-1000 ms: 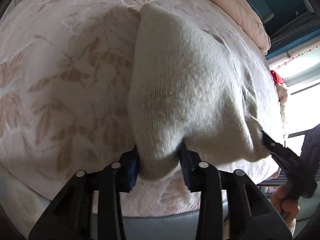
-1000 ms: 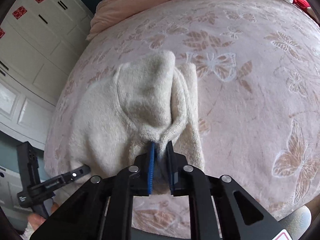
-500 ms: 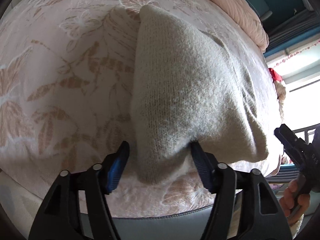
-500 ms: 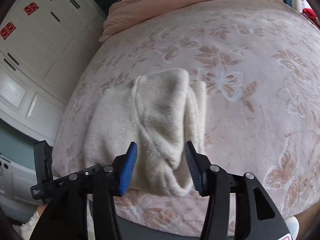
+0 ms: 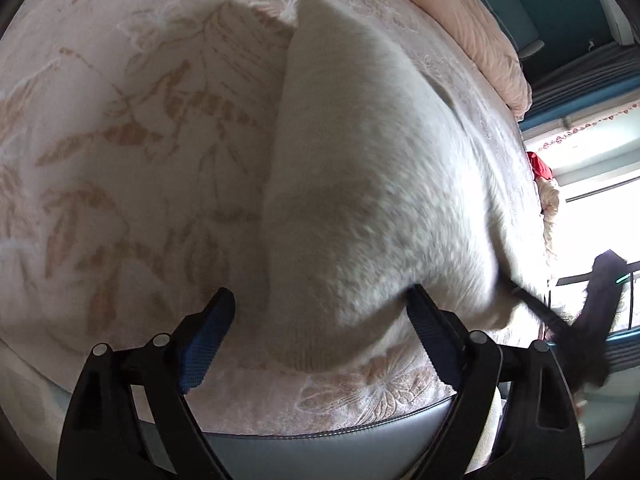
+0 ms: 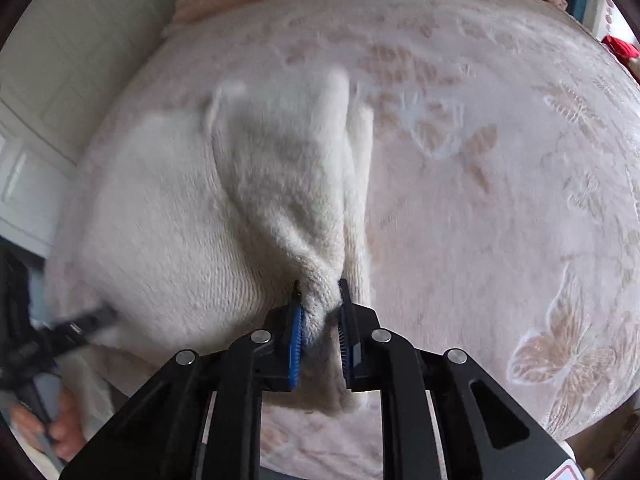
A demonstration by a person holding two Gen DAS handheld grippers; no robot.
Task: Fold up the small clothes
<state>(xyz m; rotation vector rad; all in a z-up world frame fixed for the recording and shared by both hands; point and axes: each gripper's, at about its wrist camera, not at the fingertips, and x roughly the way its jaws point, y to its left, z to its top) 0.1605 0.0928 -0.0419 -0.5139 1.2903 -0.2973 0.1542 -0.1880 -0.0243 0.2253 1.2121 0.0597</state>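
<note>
My left gripper [image 5: 320,320] sits wide open, fingers either side of the near corner of the cream knit garment [image 5: 360,184], not clamping it. Garment lies on the pink floral bedspread [image 5: 132,140]. Right gripper [image 5: 560,320] is blurred at the garment's right edge; grip unclear.

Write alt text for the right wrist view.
The right tool pinches a bunched edge of a cream knitted garment lying on a pink floral bedspread. The left tool shows blurred at the garment's left edge.
</note>
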